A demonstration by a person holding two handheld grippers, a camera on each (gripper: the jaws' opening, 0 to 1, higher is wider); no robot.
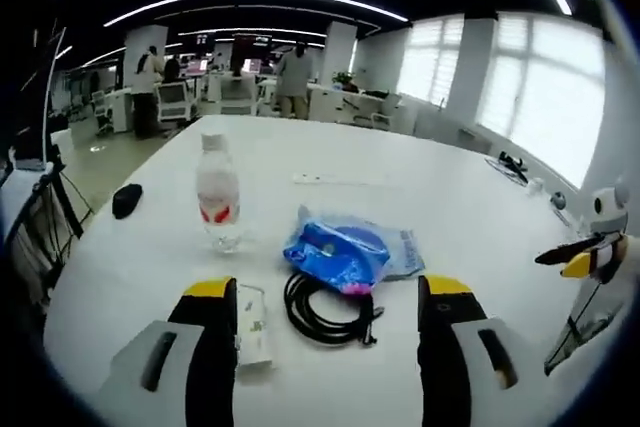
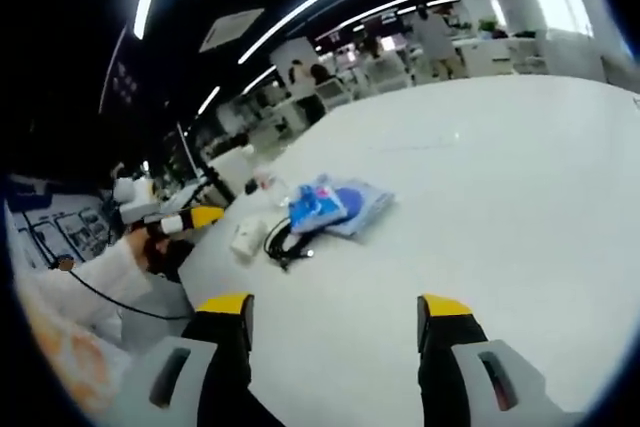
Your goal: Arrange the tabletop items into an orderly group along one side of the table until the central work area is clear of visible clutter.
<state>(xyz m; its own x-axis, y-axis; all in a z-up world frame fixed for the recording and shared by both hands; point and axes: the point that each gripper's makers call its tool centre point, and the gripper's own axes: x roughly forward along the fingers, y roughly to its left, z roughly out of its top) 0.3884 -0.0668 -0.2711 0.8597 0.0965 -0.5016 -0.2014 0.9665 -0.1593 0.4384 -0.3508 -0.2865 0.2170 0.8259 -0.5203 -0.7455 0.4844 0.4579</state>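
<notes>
Left claw (image 1: 328, 312) wide and empty, nearer: black cable coil (image 1: 325, 309) dead ahead at lower centre, blue pouch (image 1: 345, 247) just above; right claw (image 2: 335, 332) wide, farther off the worktop (image 2: 520, 197) cluster.

— What carries everything?

— A broad white table (image 1: 450, 207), seen ahead of both grippers.

— What lies on it?

— Seen from the left gripper, a clear water bottle (image 1: 218, 195) stands upright ahead, left of centre. A blue plastic bag (image 1: 340, 247) lies just ahead, with a coiled black cable (image 1: 325, 312) touching its near edge. A small white packet (image 1: 252, 322) rests beside the left jaw. A dark object (image 1: 126, 199) sits far left, and a white strip (image 1: 335, 179) lies beyond the bag.
</notes>
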